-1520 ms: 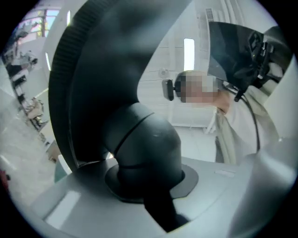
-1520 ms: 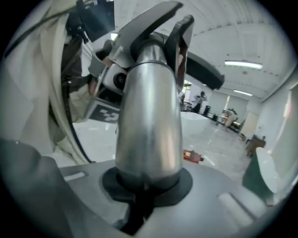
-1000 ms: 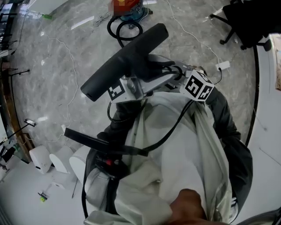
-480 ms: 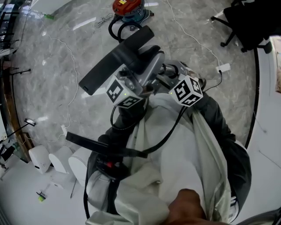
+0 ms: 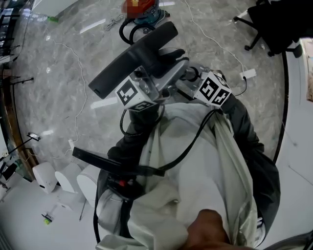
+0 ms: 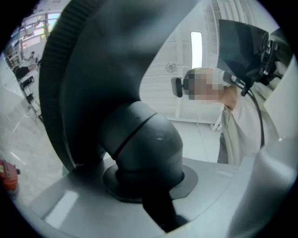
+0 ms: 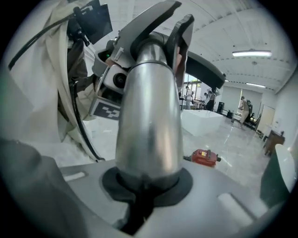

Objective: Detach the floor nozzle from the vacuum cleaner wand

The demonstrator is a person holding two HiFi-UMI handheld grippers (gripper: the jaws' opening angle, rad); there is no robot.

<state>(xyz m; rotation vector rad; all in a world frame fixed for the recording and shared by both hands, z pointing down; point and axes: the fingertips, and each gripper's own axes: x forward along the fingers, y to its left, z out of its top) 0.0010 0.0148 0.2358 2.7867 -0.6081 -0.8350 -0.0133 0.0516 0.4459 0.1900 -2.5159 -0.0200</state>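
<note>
The dark floor nozzle (image 5: 132, 56) is held up over the floor, slanting from lower left to upper right in the head view. My left gripper (image 5: 159, 73) is shut on its dark elbow neck (image 6: 144, 144), and the nozzle head (image 6: 88, 69) fills the left gripper view above the jaws. My right gripper (image 5: 188, 80) is shut on the silver wand tube (image 7: 149, 121), which runs straight out from the jaws towards the nozzle. The two marker cubes sit close together. The joint between wand and neck is hidden among the grippers.
A red vacuum body (image 5: 139, 7) with a coiled black hose (image 5: 134, 29) lies on the marble floor beyond the nozzle. A black office chair (image 5: 279, 24) stands at the upper right. White cables (image 5: 73, 53) and a plug (image 5: 248, 74) lie on the floor. A pale coat and a black cable hang below the grippers.
The nozzle and both grippers have shifted slightly up the head view, and the left cube has turned a little. Both grips look the same.
</note>
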